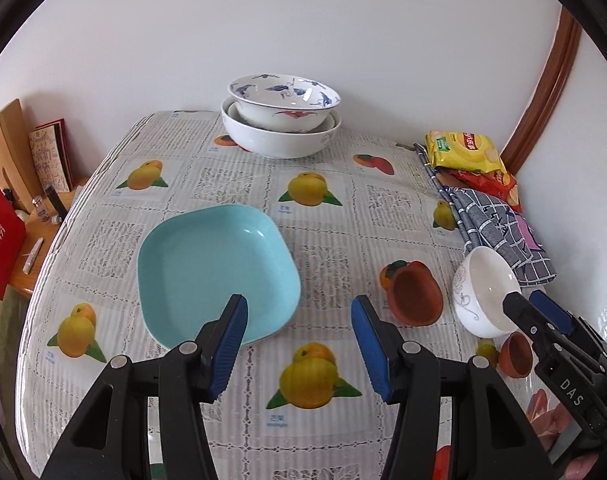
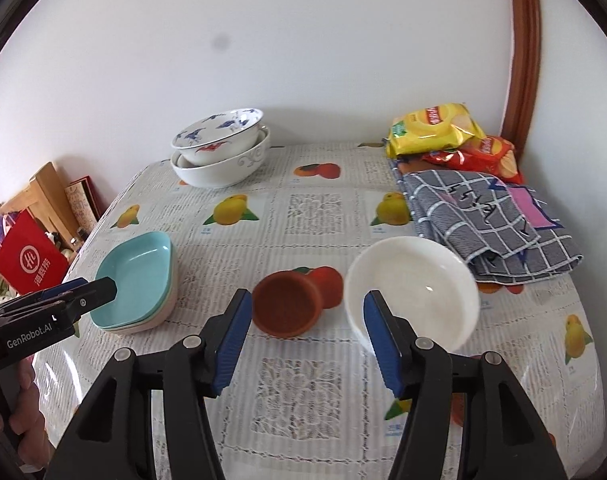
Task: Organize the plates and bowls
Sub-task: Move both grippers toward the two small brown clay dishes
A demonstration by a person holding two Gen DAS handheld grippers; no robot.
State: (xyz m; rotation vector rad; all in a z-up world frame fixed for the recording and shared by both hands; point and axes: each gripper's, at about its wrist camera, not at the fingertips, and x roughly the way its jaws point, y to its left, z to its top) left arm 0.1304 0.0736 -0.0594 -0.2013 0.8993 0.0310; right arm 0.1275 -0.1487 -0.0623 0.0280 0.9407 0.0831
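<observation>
Fruit-print tablecloth [image 1: 319,208] | left gripper [image 1: 299,344] spread, empty | right gripper [image 2: 303,340] spread around white bowl [image 2: 413,288] rim

A home dining corner is showing here: a fruit-print tablecloth [image 2: 303,216] is covering the table, stacked bowls [image 2: 221,152] are sitting far against the white wall, snack bags [image 2: 435,128] and a folded checked cloth [image 2: 487,216] are lying at right.
</observation>
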